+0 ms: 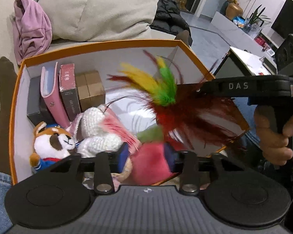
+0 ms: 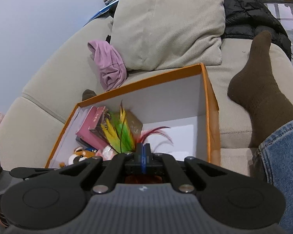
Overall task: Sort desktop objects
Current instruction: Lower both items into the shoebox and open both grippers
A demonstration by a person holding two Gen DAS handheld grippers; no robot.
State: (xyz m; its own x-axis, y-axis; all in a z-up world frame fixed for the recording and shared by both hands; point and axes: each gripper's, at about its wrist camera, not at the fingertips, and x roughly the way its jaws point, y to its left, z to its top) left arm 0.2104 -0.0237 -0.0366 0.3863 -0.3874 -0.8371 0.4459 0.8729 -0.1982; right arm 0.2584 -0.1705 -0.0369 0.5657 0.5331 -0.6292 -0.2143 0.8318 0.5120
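An orange box (image 1: 99, 45) with white inner walls sits on the sofa, also in the right wrist view (image 2: 138, 81). Inside are upright books and small boxes (image 1: 68, 91), a fox plush (image 1: 52, 142) and a white knitted toy (image 1: 95, 128). My left gripper (image 1: 148, 159) is shut on a pink plush (image 1: 148, 161) over the box's near edge. My right gripper (image 2: 144, 156) is shut on a feather toy (image 2: 123, 134) with yellow, green and dark red feathers (image 1: 164, 89), held above the box's middle.
A beige cushion (image 2: 166, 25) and a purple cloth (image 2: 109, 66) lie behind the box. A black jacket (image 2: 248, 13) lies at the back right. The person's brown-socked foot (image 2: 259, 78) and jeans leg (image 2: 283, 165) are right of the box.
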